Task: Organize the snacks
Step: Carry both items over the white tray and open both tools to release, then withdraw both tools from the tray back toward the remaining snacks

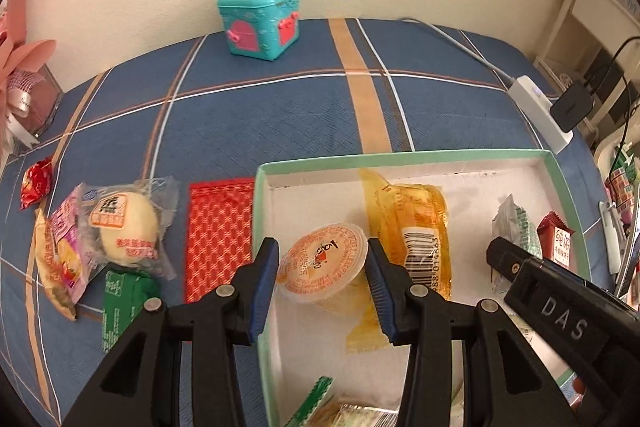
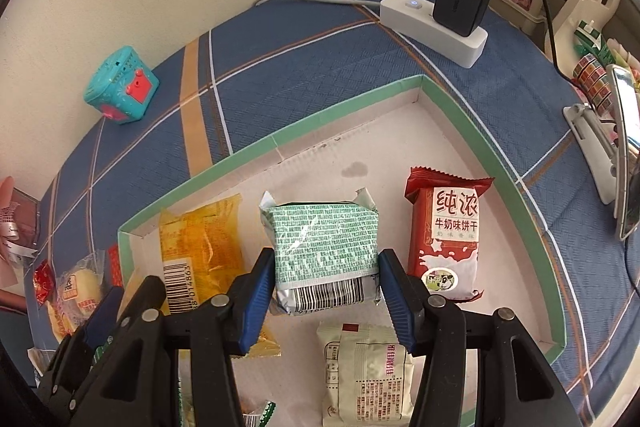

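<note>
Here, nearest first
Your left gripper [image 1: 322, 281]: jaws stood apart on either side of the jelly cup [image 1: 323, 267], pads not visibly pressing it
Your right gripper [image 2: 326, 287]: jaws flanked the green-printed packet [image 2: 324, 247]; you couldn't tell whether they pinched it
Tray [image 2: 280, 137]: held the yellow packet [image 2: 200, 247], red biscuit pack [image 2: 446, 239] and cream sachet [image 2: 368, 375]
Left of tray: bun [image 1: 128, 229] and red sachet [image 1: 218, 239] lay on the cloth
Far: teal toy chest [image 1: 262, 19] by the wall
</note>
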